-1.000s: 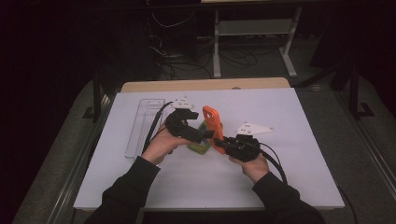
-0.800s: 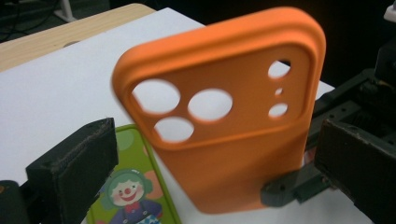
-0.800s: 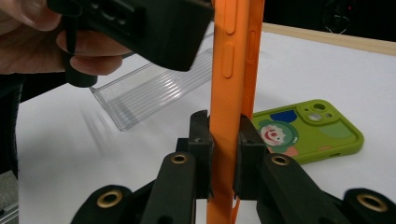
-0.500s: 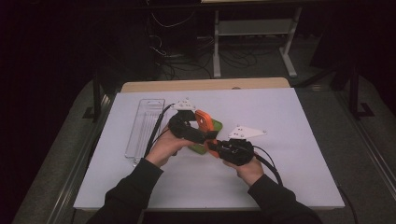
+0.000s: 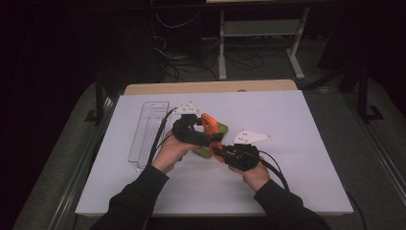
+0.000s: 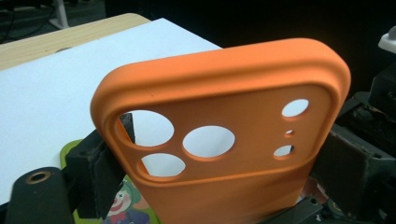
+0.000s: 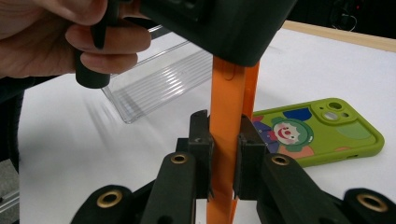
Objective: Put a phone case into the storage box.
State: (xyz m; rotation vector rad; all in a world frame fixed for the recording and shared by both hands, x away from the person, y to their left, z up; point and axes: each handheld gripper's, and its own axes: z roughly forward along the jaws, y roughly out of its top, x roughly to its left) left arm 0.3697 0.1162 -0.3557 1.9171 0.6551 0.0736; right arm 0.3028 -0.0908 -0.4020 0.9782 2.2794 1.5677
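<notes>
White table [image 5: 297, 120], both claws, left [image 5: 203, 136] and right [image 7: 223, 140], pinching orange phone case [image 6: 224, 140].

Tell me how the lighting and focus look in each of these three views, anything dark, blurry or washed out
High view: the room behind is nearly black, the white table cover evenly lit. Left gripper view: the orange phone case is sharp up close, the background dark. Right gripper view: the hand at top left is soft, the clear tray streaked with glare, and the green phone case fairly crisp.
</notes>
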